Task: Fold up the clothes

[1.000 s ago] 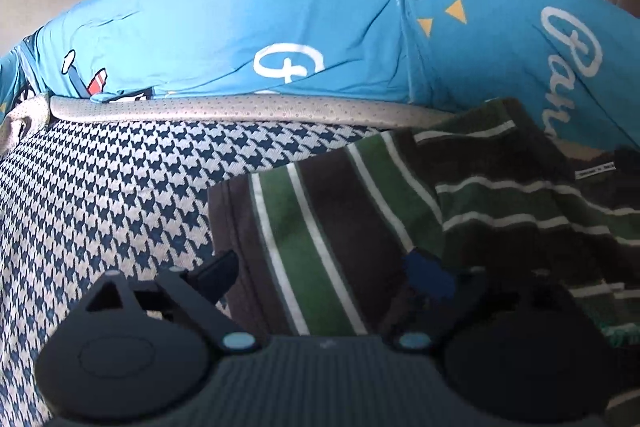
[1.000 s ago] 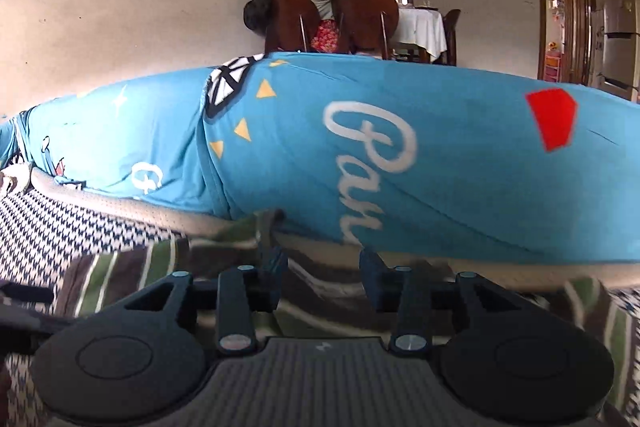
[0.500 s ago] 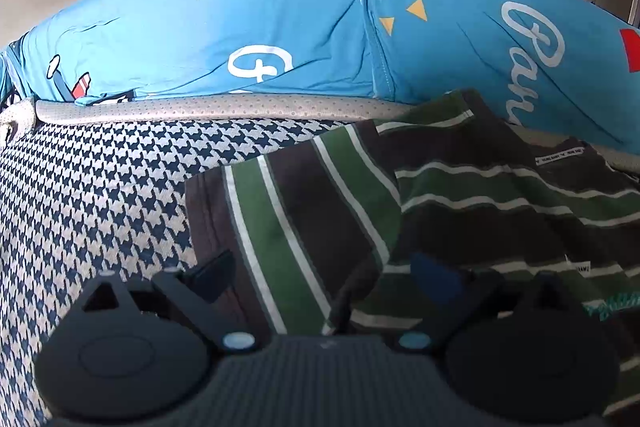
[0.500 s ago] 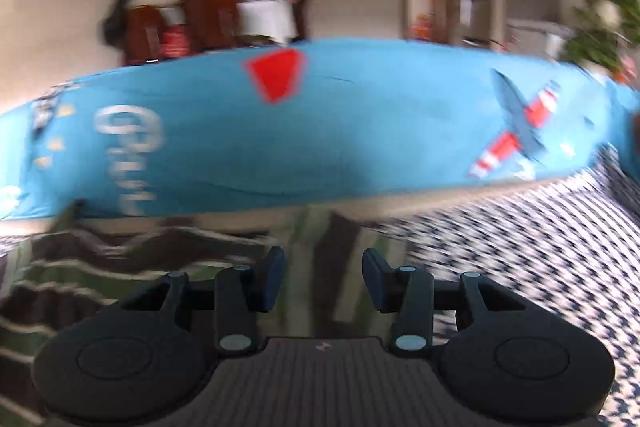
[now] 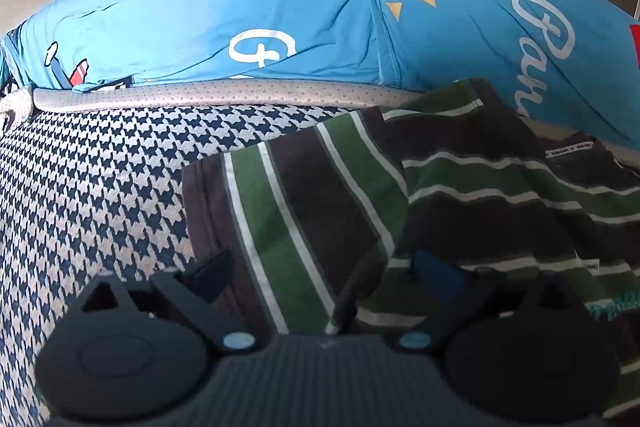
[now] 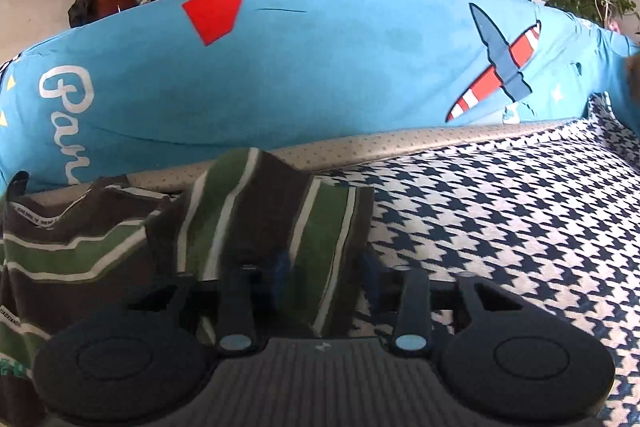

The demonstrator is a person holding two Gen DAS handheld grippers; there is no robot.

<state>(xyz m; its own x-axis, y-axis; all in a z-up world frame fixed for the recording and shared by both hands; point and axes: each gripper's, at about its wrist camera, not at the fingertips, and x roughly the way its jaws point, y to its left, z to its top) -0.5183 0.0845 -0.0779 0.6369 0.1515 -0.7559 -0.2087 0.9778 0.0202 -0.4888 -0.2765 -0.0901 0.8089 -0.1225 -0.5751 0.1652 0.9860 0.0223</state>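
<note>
Between the spread fingers of the left gripper [image 5: 320, 271] lies the striped shirt's [image 5: 460, 203] left sleeve [image 5: 296, 203], flat on the houndstooth cover [image 5: 100, 187]; those jaws stand wide apart, and neither pad visibly presses the cloth. To that gripper's left the cover is bare, ahead runs a grey piped edge [image 5: 200, 95], and beyond it a blue printed cushion [image 5: 240, 11]. Rightward the shirt's body is bunched, its neck label showing. Under the right gripper [image 6: 326, 277] sits the other sleeve [image 6: 272, 219], its cuff edge between the fingers; these jaws are closing, not yet clamped. To its right the houndstooth cover [image 6: 500, 211] stretches away.
</note>
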